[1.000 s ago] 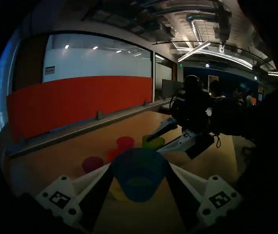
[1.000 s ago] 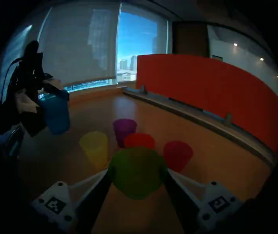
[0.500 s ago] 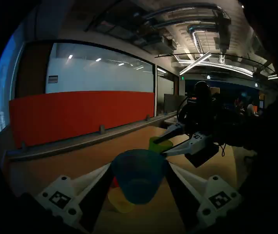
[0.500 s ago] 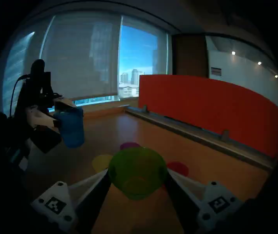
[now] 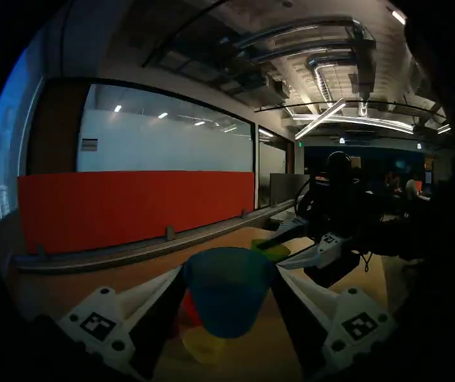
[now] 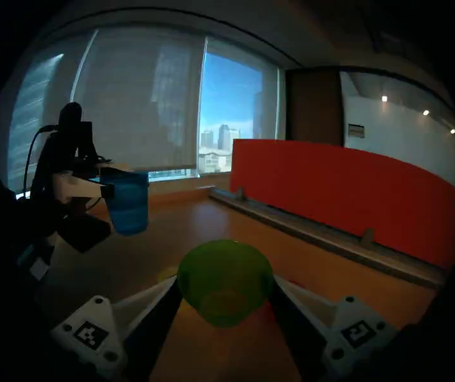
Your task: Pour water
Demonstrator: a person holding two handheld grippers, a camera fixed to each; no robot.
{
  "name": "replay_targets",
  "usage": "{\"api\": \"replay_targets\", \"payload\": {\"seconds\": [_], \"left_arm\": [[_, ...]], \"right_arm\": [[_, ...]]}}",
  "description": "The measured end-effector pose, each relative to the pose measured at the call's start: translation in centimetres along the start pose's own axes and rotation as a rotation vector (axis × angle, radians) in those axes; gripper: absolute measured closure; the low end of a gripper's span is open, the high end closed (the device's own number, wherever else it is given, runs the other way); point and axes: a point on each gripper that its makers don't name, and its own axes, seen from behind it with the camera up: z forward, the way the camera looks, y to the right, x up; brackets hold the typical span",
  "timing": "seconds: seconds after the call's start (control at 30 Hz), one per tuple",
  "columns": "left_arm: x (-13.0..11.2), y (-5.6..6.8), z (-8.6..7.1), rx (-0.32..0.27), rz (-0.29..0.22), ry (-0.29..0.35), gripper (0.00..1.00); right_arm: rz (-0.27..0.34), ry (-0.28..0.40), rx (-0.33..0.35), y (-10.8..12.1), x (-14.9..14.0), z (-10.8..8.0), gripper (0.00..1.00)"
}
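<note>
**Two cups aloft over the bench, rims not yet met**

The left tool [image 5: 229,272] is clenched on a blue cup [image 5: 229,299], a finger pressed to each side, and holds it clear above the bench [image 5: 81,283]. Below it, toward six o'clock, stand a red cup [image 5: 189,309] and a yellow cup [image 5: 203,344]. The right tool [image 6: 225,275] grips a green cup [image 6: 225,296] the same way. From there the blue cup hangs at ten o'clock, well apart.

Tipping either cup while the rims are this far apart would likely send water onto the wood or into the wrong cup below. Whether either cup holds water I cannot tell.

The cups look like thin, smooth, translucent plastic, round and tapering to the base. A slick cone like this could slip through the fingers when tilted. A harder squeeze might buckle the wall and slop the contents. The bench is flat, warm-toned wood.
</note>
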Motion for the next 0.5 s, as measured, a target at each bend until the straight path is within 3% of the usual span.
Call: {"api": "replay_targets", "payload": {"seconds": [0.5], "left_arm": [[1.1, -0.5, 0.2, 0.012, 0.000, 0.018, 0.13]], "right_arm": [[0.000, 0.061, -0.004, -0.2, 2.0, -0.5, 0.08]]}}
